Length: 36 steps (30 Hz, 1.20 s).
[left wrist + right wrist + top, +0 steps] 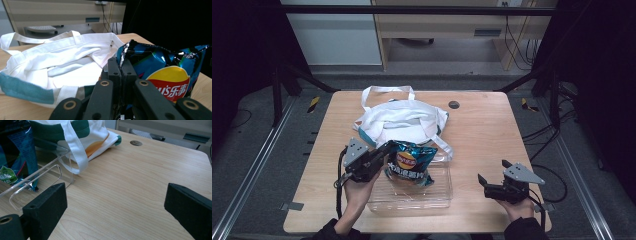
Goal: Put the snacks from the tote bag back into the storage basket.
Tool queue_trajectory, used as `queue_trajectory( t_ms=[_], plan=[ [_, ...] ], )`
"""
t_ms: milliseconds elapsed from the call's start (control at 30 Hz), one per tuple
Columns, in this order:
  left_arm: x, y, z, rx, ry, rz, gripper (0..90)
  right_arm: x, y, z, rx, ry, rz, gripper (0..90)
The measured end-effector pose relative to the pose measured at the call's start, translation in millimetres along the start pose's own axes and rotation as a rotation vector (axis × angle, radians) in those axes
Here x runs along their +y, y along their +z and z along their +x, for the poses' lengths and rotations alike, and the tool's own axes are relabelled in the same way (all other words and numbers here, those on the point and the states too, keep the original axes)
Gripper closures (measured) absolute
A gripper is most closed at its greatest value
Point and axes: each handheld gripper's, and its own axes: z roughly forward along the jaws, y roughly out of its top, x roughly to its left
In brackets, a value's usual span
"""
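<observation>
The left gripper point(384, 150) is clenched on the crimped top edge of a shiny blue foil crisp bag with a red and yellow logo point(411, 165), pinching the seam so the bag hangs upright over a clear plastic tray point(412, 200) just below it. To its far side, the right gripper point(489, 182) rests released on the wooden tabletop point(482, 130), jaws wide apart and holding nothing, seemingly waiting. Beyond the left gripper lies a crumpled white cloth tote bag with green trim point(399, 122), its mouth facing the crisps, probably their destination.

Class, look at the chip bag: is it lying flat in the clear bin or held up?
Held up: left gripper pinches the chip bag by its top edge.
</observation>
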Motion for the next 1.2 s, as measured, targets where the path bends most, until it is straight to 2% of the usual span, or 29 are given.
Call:
queue_trajectory(
  t_ms=[133, 200, 267, 367, 433, 533, 733, 967, 1100, 1200],
  plan=[
    [-1.2, 3.5, 2.1, -0.007, 0.02, -0.023, 86.9, 0.1, -0.1, -0.2, 0.001, 0.001, -0.001, 4.8],
    [-2.0, 5.5, 4.0, -0.03, 0.027, -0.043, 86.0, 0.1, 0.2, -0.2, 0.002, 0.004, 0.002, 4.8],
    [-3.0, 6.3, 4.3, -0.035, 0.04, -0.056, 82.9, 0.0, 0.8, -0.6, 0.002, 0.0, 0.004, 4.8],
    [-6.4, 6.8, 4.7, -0.035, 0.084, -0.087, 75.7, -0.1, 0.9, -0.6, 0.002, -0.001, 0.005, 4.8],
    [-7.6, 7.4, 6.0, -0.048, 0.087, -0.091, 72.5, -0.1, 0.8, -0.5, 0.002, 0.0, 0.006, 4.8],
    [-8.6, 8.2, 8.6, -0.064, 0.071, -0.084, 71.0, 0.0, 0.5, -0.3, 0.002, 0.002, 0.005, 4.8],
    [-6.1, 5.7, 8.7, -0.079, 0.026, -0.048, 87.4, -0.1, 0.6, -0.5, 0.002, -0.001, 0.005, 4.8],
    [-4.7, -6.7, -5.2, -0.067, -0.018, -0.045, 89.2, 0.2, -0.3, -0.8, 0.003, 0.003, 0.002, 4.8],
    [-7.0, -18.0, -15.1, -0.043, -0.026, -0.033, 89.2, 0.3, -0.9, -1.2, 0.002, 0.004, 0.001, 4.7],
    [-11.8, -23.9, -14.5, -0.024, -0.046, -0.023, 88.9, 0.2, -0.7, -1.3, 0.003, 0.002, 0.0, 4.7]
  ],
)
